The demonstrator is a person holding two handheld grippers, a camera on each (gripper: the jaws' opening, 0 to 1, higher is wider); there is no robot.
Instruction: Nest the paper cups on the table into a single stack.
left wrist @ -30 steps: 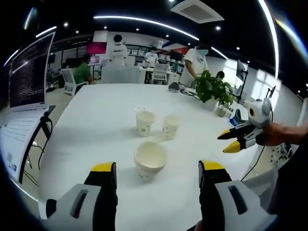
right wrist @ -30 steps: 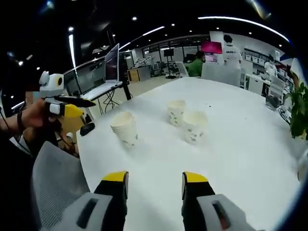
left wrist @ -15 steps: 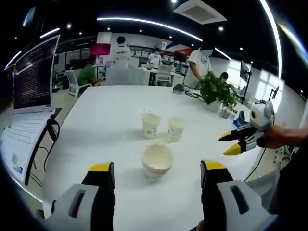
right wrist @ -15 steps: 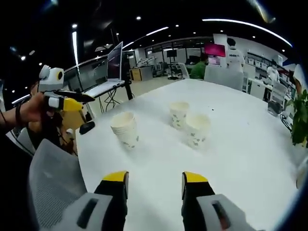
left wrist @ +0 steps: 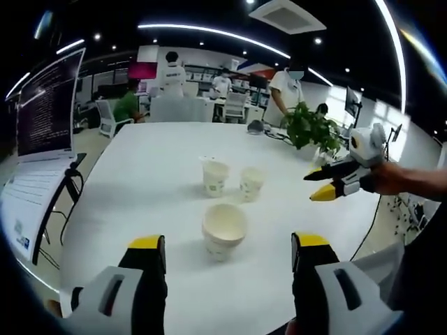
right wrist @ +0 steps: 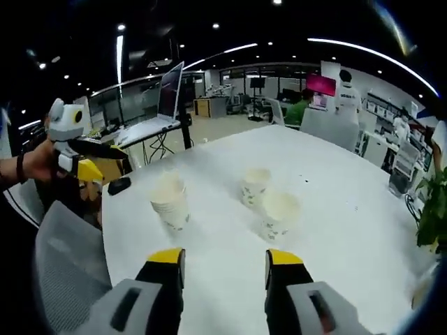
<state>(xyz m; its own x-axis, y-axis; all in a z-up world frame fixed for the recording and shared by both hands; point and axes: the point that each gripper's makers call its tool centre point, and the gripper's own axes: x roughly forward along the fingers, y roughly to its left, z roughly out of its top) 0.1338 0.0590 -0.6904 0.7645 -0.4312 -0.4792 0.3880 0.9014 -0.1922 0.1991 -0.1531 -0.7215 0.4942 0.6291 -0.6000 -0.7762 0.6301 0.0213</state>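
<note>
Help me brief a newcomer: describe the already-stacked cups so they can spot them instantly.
On the big white table stand three paper-cup items. The stacked cups stand alone nearest the left gripper, apart from the two single cups standing close together beyond. Layered rims show they are several nested cups.

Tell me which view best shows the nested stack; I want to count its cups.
The right gripper view: the stack shows side-on, rims layered, though blurred. The left gripper view looks into its mouth, hiding most layers.

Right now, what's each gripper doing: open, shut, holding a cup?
Left gripper: open, holding nothing, short of the nested cups.
Right gripper: open, holding nothing, above the table.
</note>
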